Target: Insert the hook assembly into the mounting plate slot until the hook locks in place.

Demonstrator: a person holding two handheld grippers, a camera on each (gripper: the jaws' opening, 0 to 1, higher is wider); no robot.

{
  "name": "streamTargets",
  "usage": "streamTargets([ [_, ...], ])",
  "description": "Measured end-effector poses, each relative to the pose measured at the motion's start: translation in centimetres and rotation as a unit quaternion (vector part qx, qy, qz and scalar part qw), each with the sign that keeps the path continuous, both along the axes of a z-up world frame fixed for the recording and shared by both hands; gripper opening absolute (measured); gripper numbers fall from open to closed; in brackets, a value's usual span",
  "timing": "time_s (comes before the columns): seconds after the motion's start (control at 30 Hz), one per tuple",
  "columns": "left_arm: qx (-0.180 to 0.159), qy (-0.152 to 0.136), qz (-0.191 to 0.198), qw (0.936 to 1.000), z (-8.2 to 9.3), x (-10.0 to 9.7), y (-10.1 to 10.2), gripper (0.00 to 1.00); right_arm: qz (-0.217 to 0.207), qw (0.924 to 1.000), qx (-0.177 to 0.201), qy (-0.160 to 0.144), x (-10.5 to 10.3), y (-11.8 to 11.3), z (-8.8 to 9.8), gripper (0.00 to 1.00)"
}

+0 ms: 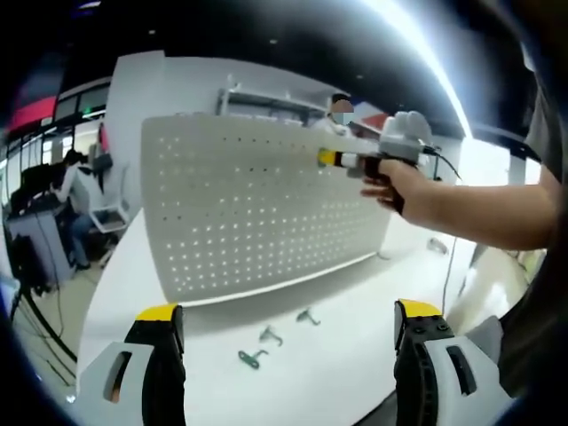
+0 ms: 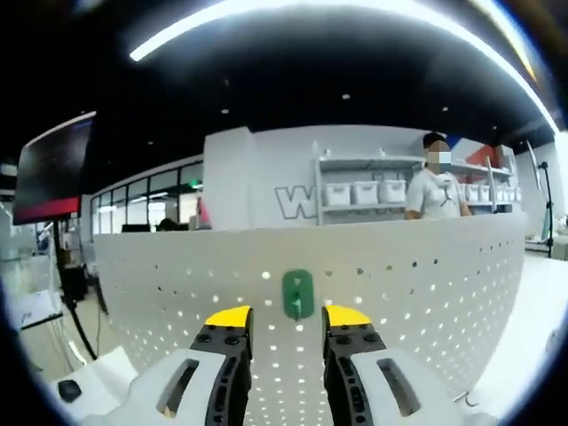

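A green hook assembly (image 2: 297, 294) sat on the white pegboard mounting plate (image 2: 417, 284), just at 12 o'clock of the right hand-held gripper (image 2: 284, 321), narrowly parted, gripping nothing. The left hand-held gripper (image 1: 288, 319) gaped wide, empty. Three spare hooks (image 1: 270, 335) lay on the desk (image 1: 337, 373). A wall letter "W" (image 2: 290, 202) was readable.

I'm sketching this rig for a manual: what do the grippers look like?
Both grippers have black jaws with yellow tips on white-grey bodies with slotted cut-outs, seen on the left gripper and the right gripper. In the left gripper view, a dark cable trails from the right gripper.
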State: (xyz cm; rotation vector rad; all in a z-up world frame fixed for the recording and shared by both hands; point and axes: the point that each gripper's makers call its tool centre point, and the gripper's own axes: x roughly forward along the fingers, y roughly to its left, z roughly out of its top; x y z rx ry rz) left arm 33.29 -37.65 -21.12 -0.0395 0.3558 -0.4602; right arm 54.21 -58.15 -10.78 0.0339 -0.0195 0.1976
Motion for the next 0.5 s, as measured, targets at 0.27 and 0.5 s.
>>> streamTargets([
  [0.27,0.003,0.006,-0.006,1.0,-0.7,0.0,-0.1,1.0,0.029,0.9979,-0.049,0.031,-1.9,-1.4,-2.5,0.32],
  [0.5,0.009,0.023,-0.013,0.9996,-2.2,-0.1,-0.2,1.0,0.024,0.9968,-0.041,0.065,-4.1,-3.9,-5.1,0.34],
])
